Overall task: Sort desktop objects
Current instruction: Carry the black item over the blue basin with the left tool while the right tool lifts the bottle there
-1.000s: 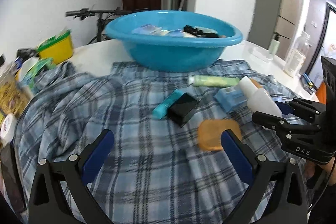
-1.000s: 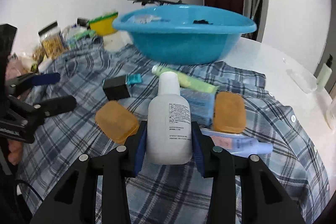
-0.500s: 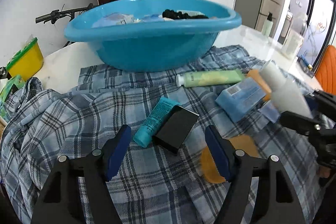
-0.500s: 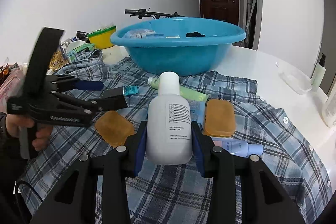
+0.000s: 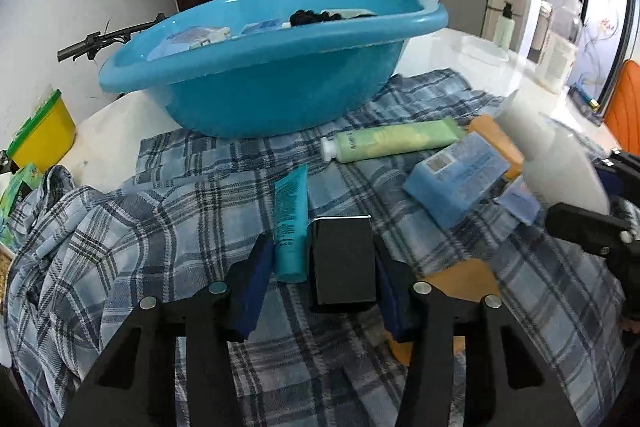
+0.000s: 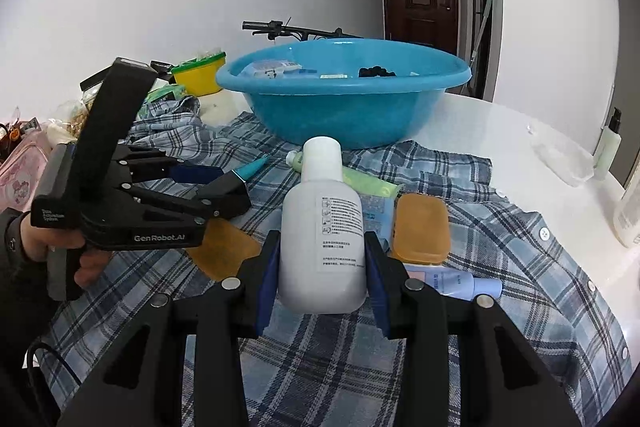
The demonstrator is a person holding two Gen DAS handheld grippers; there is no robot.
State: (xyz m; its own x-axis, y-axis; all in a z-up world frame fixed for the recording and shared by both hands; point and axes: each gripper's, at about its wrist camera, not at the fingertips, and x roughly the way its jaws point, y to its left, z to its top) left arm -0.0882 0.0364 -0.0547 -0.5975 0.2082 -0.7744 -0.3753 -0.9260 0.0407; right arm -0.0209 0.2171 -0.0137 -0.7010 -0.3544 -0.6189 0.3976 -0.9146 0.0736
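Note:
My left gripper [image 5: 320, 267] has closed around a black box [image 5: 342, 261] and a teal tube [image 5: 291, 223] lying on the plaid shirt [image 5: 160, 227]; its pads touch both. It also shows in the right wrist view [image 6: 216, 187]. My right gripper [image 6: 322, 267] is shut on a white bottle [image 6: 322, 239], held above the shirt; the bottle appears blurred in the left wrist view [image 5: 556, 159]. The blue basin [image 5: 272, 67] with several items inside stands behind.
On the shirt lie a green tube [image 5: 396, 141], a blue packet [image 5: 456, 179], two orange soap cases [image 6: 420, 229] [image 6: 224, 251] and a light blue tube [image 6: 456, 281]. A yellow tub [image 5: 44, 139] stands far left. Bottles [image 6: 608, 147] stand at the right table edge.
My left gripper moved forward and narrowed around the black box and teal tube. My right gripper lifted the white bottle a little higher.

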